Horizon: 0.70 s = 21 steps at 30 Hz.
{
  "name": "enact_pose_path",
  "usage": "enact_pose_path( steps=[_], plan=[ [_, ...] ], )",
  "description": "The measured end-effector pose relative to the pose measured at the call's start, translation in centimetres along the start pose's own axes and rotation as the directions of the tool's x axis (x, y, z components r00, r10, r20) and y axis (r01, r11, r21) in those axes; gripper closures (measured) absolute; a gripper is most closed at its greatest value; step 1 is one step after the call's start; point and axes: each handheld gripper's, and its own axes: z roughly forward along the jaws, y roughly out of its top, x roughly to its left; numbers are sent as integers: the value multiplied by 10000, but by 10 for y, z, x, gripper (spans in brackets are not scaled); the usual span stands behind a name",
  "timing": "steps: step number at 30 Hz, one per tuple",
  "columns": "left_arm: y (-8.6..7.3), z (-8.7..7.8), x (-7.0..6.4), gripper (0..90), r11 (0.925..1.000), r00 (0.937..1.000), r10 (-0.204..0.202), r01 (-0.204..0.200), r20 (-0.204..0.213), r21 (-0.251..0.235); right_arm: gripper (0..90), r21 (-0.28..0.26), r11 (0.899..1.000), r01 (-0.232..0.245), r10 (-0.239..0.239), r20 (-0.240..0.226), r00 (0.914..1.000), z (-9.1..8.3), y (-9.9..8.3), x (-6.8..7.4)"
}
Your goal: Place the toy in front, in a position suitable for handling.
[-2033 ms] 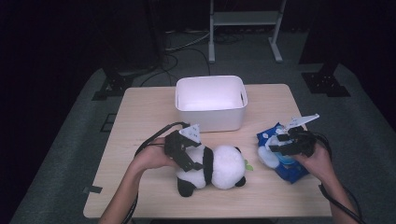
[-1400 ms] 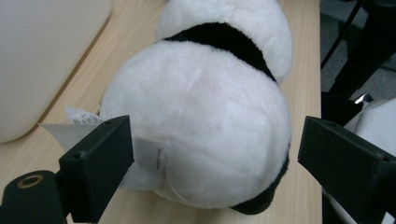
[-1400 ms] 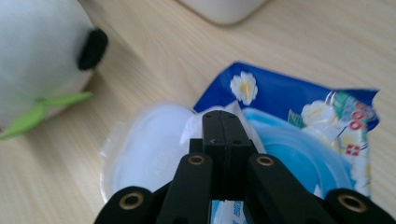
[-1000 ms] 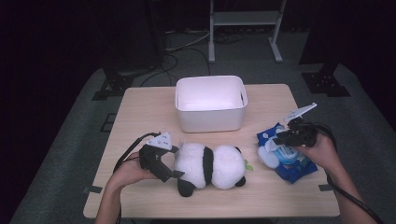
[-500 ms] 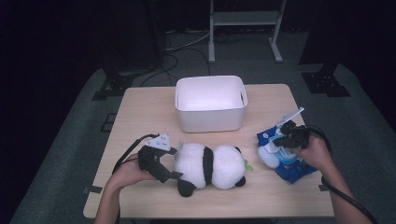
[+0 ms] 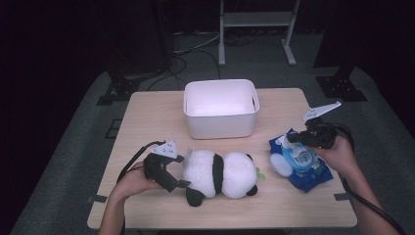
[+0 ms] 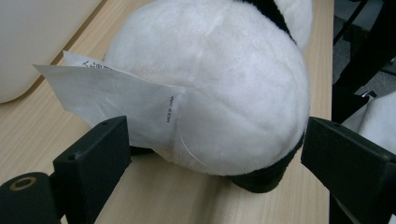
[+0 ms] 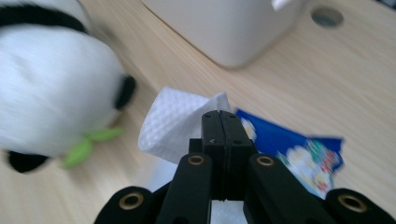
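A black-and-white panda plush [image 6: 220, 174] lies on its side at the front of the wooden table [image 6: 147, 122]. My left gripper [image 6: 182, 171] is at its left end. In the left gripper view that gripper [image 7: 212, 140] is open, its jaws standing wide on either side of the panda's white rump [image 7: 224, 84] and its paper label [image 7: 107, 98]. My right gripper [image 6: 289, 140] is over a blue wipes pack [image 6: 306, 169]. Seen in the right gripper view, it [image 8: 220, 122] is shut on a white wipe [image 8: 175, 122] that sticks up from the pack [image 8: 299, 149].
An empty white bin [image 6: 220, 125] stands at the middle back of the table, with its wall [image 8: 233, 28] close ahead of the right gripper. Cables trail from both grippers. A metal stand's legs [image 6: 254, 19] are on the floor behind.
My left gripper has come off the top of the panda and drawn back to its left end. My right gripper dipped onto the pack and now pinches a wipe.
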Motion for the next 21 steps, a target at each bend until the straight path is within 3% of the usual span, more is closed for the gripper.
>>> enact_pose_path(
  steps=[4,7,9,12,13,14,15,16,18,20,21],
  plan=[
    [0,2,0,70,10000,10000,-51,51,45,-16,895,-444,9980,456,-485,-665,9966,-3,19,23],
    [-1,3,1,70,10000,10000,-12,12,42,-17,895,-677,9922,1046,-1131,-1363,9842,6,34,49],
    [-2,5,1,70,10000,9999,-72,72,82,-2,894,-814,9855,1488,-1616,-1837,9696,14,45,70],
    [-2,7,2,70,10000,9999,-94,94,106,27,894,-1024,9739,2026,-2226,-2546,9411,29,60,100],
    [-2,8,2,70,10000,9999,-75,75,156,12,895,-1082,9652,2383,-2600,-2934,9200,39,70,119],
    [-2,8,2,70,10000,9999,-75,75,156,12,895,-1082,9652,2383,-2600,-2934,9200,39,70,119],
    [-2,8,2,70,10000,9999,-49,49,146,5,895,-1170,9563,2680,-2919,-3279,8985,49,78,135],
    [-2,9,2,70,10000,9999,-30,30,148,1,895,-1170,9563,2680,-2919,-3279,8985,49,78,135],
    [-2,9,2,71,10000,9999,14,-14,149,-3,895,-1239,9494,2885,-3140,-3692,8747,60,84,149],
    [-2,10,1,70,10000,9998,23,-23,190,-6,894,-939,9390,3309,-3407,-3860,8573,77,88,165],
    [-2,10,1,70,10000,9998,41,-40,193,-7,894,-939,9390,3309,-3407,-3860,8573,77,88,165]
  ],
)
